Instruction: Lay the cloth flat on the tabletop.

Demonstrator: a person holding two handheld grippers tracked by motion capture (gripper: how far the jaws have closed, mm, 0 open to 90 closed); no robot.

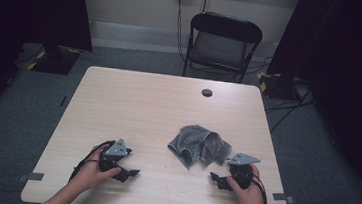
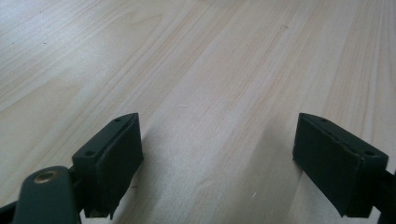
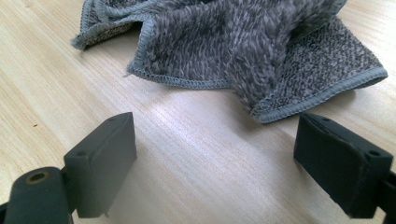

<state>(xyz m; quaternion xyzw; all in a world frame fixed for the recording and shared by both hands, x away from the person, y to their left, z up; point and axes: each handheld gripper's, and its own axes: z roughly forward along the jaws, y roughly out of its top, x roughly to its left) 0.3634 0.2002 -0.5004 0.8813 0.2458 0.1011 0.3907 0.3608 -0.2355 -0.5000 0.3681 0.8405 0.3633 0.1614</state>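
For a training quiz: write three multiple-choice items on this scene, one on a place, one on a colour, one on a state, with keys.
1. Where does the cloth lie?
A. on the chair
B. on the table, nearer the right tongs
C. on the floor

2. What colour is the cloth?
A. grey
B. red
C. yellow

3. How do the left tongs stand?
A. shut on the cloth
B. shut, empty
C. open, empty

Key: B, the cloth lies just ahead of the right tongs; A, grey pile and hem; C, bare wood shows between the spread jaws.
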